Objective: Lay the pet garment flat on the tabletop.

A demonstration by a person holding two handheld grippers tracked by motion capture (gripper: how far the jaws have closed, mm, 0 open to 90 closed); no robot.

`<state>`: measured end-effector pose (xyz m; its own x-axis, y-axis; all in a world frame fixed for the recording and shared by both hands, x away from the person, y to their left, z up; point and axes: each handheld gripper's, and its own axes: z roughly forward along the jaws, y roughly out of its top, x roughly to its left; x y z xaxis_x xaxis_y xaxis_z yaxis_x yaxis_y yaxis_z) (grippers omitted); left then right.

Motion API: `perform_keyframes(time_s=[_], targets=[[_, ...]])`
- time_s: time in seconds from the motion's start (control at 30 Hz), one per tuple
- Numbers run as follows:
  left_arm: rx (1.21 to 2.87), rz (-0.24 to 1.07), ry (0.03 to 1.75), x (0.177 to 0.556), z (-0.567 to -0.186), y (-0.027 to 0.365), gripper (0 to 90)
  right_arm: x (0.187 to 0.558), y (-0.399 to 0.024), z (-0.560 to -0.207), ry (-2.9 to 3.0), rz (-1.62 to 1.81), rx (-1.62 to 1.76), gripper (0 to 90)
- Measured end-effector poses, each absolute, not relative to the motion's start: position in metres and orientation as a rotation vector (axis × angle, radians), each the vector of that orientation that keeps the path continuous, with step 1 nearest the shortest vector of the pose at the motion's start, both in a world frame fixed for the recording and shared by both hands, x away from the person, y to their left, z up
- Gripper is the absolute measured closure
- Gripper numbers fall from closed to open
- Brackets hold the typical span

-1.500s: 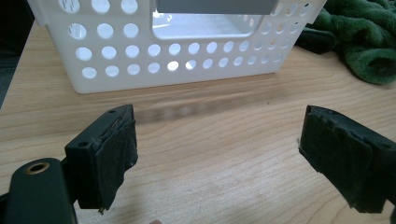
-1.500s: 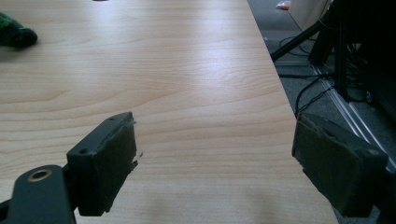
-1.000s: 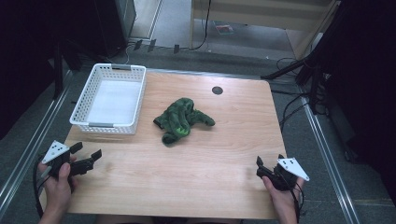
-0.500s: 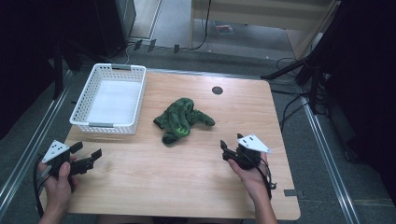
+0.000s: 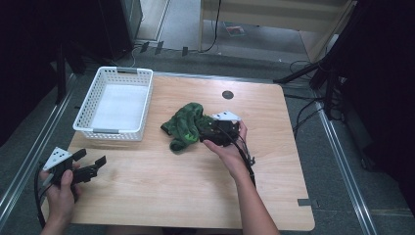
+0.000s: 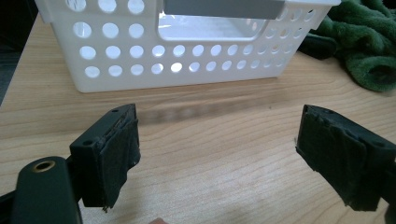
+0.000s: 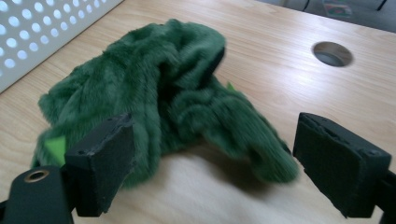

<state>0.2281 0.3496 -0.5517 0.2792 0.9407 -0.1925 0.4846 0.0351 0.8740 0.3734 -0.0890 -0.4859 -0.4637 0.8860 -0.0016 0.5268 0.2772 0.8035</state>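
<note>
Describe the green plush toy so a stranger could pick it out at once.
On the wooden table, look right of the white basket, near the middle. The plush toy lies crumpled there, just before the open right gripper. It is the table's one soft, furry, dark green thing.

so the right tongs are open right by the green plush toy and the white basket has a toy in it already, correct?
Not quite: the white basket is empty, as the high view shows. The right tongs are indeed open right by the green plush toy.

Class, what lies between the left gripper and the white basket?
Only bare wooden table lies between the left gripper and the white basket, in the left gripper view.
</note>
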Motion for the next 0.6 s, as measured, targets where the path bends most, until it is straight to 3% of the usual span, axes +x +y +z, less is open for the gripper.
perform_keyframes(time_s=[0.33, 0.6], targets=[[1.615, 0.64, 1.35, 0.229, -0.549, 0.347, 13.6, 0.409, -0.053, -0.493, 2.154, 1.0, 1.255, 12.4], [1.579, 0.609, 1.323, 0.23, -0.529, 0.333, 13.7, 0.432, -0.037, -0.525, 2.197, 0.931, 1.31, 12.8]])
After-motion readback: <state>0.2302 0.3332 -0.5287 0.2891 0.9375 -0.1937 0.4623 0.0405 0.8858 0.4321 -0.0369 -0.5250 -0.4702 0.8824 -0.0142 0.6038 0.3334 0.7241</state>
